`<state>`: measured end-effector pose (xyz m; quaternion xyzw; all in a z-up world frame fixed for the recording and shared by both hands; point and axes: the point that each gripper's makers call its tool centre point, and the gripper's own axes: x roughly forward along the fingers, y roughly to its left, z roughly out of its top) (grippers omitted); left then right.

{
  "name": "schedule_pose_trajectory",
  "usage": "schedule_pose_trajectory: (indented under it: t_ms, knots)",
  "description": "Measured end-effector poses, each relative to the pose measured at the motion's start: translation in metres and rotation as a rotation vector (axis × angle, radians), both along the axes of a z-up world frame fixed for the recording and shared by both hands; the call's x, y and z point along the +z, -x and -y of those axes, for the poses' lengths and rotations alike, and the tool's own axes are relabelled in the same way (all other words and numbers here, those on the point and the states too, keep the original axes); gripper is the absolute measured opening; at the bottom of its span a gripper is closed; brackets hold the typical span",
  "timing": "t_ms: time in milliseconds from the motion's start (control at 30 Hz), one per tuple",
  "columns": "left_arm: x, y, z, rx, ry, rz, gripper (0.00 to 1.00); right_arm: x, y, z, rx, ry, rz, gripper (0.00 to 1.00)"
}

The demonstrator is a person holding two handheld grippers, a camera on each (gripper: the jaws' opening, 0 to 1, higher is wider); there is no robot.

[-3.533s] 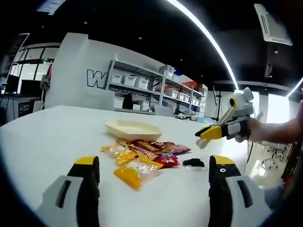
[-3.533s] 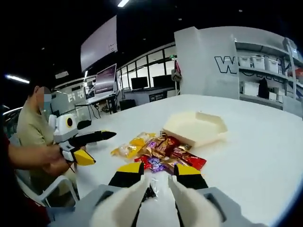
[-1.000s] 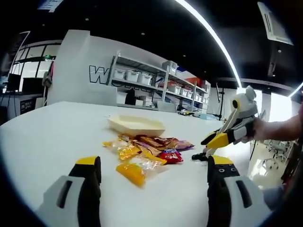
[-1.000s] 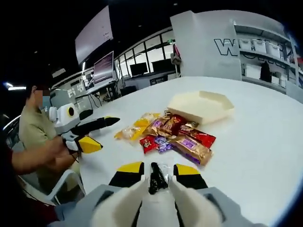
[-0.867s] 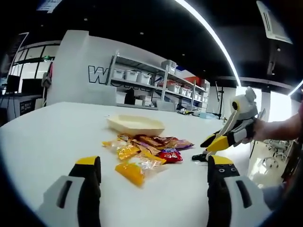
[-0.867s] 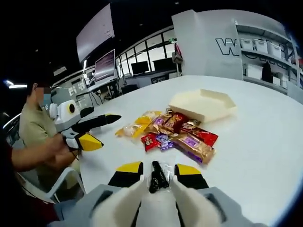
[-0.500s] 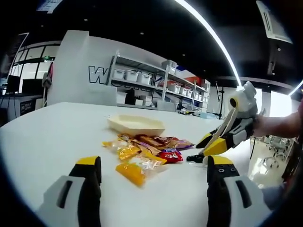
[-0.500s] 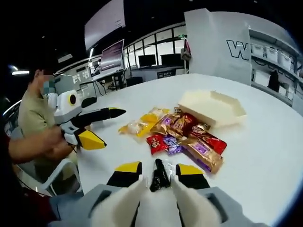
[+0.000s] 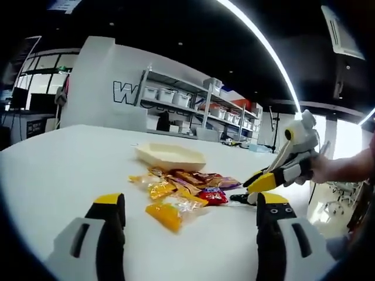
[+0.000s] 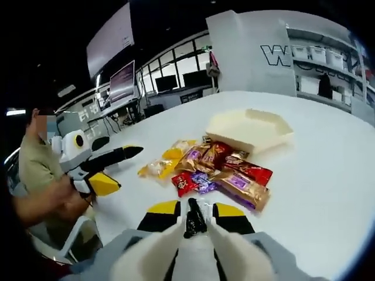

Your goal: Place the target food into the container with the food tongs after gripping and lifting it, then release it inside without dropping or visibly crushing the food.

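Observation:
A small black food packet [image 10: 193,221] is pinched between the yellow-tipped jaws of my right gripper [image 10: 195,209], which is shut on it just above the white table. In the left gripper view that same gripper [image 9: 249,190] comes in from the right with the black packet [image 9: 237,198] at its tips, beside the snack pile. The cream hexagonal container [image 10: 249,130] lies beyond the pile and holds nothing; it is seen again [image 9: 170,156] at the table's middle. My left gripper [image 9: 190,205] stands wide open, low over the near table, and appears [image 10: 126,170] at the left.
A heap of wrapped snacks [image 10: 217,170] lies between me and the container, with a yellow packet [image 9: 167,213] nearest the left gripper. The round white table [image 9: 53,158] has bare room around the heap. A seated person [image 10: 41,170] is at the left; shelving [image 9: 193,108] stands behind.
The black packet lay on the table 3.5 s ago; my right gripper has since shut on it and holds it near the pile. The left gripper has stayed open in place.

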<state>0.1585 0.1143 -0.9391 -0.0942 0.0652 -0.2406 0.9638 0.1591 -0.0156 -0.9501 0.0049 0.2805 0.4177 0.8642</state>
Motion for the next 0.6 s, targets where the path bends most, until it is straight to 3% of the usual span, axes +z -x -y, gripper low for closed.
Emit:
schedule_pose_trajectory:
  t_ms: [133,200,267,333,600]
  knots:
    - [-0.002,0.0,0.003,-0.008,-0.019,-0.004,0.91,0.013,0.001,0.005,0.006,-0.02,-0.008,0.16]
    - [-0.002,0.001,0.004,-0.01,-0.024,0.0,0.92,0.02,0.002,0.007,0.005,-0.025,0.006,0.16]
    - [-0.001,0.0,0.003,-0.006,-0.019,0.001,0.92,0.025,0.0,0.011,0.01,0.01,0.064,0.16]
    - [-0.001,0.0,0.002,-0.005,-0.014,0.0,0.92,0.029,0.001,0.012,0.009,0.004,0.067,0.16]
    - [-0.002,0.0,0.003,-0.008,-0.025,-0.003,0.91,0.06,-0.021,0.017,-0.035,-0.059,0.099,0.17]
